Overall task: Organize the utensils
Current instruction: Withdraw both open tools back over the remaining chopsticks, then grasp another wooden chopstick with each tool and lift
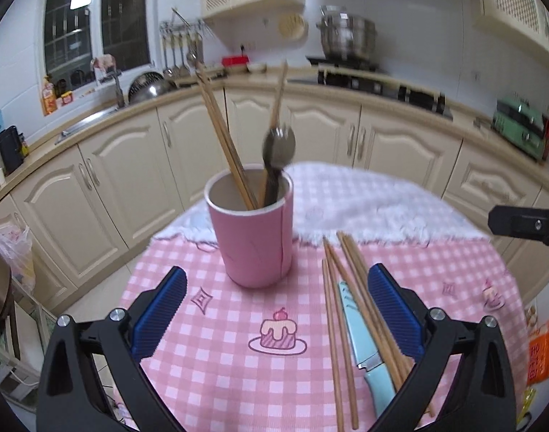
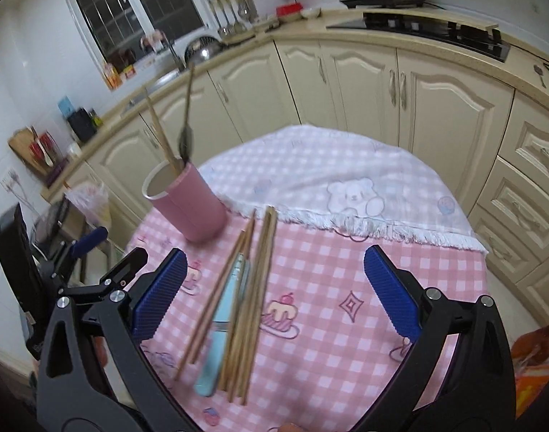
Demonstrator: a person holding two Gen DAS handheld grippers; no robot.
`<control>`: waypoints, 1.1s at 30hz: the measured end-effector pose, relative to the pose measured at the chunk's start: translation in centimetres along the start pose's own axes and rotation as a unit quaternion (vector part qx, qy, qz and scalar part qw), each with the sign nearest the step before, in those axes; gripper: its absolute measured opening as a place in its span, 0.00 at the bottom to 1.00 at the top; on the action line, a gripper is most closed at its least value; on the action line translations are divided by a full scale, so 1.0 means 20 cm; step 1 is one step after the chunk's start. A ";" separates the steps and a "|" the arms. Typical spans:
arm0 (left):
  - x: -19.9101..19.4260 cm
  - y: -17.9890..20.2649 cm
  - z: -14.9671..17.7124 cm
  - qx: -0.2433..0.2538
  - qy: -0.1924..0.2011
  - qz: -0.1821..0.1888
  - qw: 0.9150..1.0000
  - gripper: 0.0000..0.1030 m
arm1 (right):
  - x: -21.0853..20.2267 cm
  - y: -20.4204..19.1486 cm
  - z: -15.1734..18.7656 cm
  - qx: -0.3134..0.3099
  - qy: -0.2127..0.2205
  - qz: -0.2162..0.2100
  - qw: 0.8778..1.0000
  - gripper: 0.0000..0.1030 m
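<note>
Chopsticks [image 1: 350, 309] and a blue knife [image 1: 360, 342] lie loose on the checked tablecloth [image 1: 216, 360] between the wide-open, empty left claw [image 1: 278, 306] and right claw [image 2: 274, 288]; beyond, the pink cup [image 1: 252, 230] holds chopsticks and a spork [image 1: 278, 145].

No words, brand names or numbers can be read in either view. The orange packet [image 1: 540, 356] at the near right edge of the bench carries printed characters, cut off and too blurred to make out. The yellow-orange packets [image 1: 49, 99] on the far left windowsill have labels too small to read.
</note>
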State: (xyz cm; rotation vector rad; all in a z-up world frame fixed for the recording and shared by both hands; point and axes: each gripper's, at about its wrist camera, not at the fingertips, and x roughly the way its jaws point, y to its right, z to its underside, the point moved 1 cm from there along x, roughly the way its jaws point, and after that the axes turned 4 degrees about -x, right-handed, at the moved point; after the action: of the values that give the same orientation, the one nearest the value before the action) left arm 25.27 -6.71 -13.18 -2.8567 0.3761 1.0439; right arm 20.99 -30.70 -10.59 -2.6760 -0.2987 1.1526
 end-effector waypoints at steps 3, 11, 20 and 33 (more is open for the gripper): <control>0.11 0.01 0.02 0.008 -0.032 0.004 0.999 0.95 | 0.11 0.00 0.01 -0.008 -0.028 0.003 1.000 0.94; 0.33 0.04 0.09 0.044 -0.100 0.007 0.994 0.95 | 0.35 0.04 0.08 -0.011 -0.088 0.012 0.996 0.94; 0.48 0.03 0.15 0.042 -0.147 0.005 0.988 0.89 | 0.47 0.03 0.13 -0.034 -0.124 0.035 0.991 0.94; 0.51 0.07 0.15 0.050 -0.156 0.008 0.986 0.82 | 0.65 -0.02 0.17 -0.067 -0.157 0.080 0.982 0.88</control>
State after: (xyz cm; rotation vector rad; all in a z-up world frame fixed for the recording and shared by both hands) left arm 30.64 -9.77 -22.03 -2.5492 0.4137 1.4028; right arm 27.22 -26.55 -21.71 -2.6641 -0.2182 1.6655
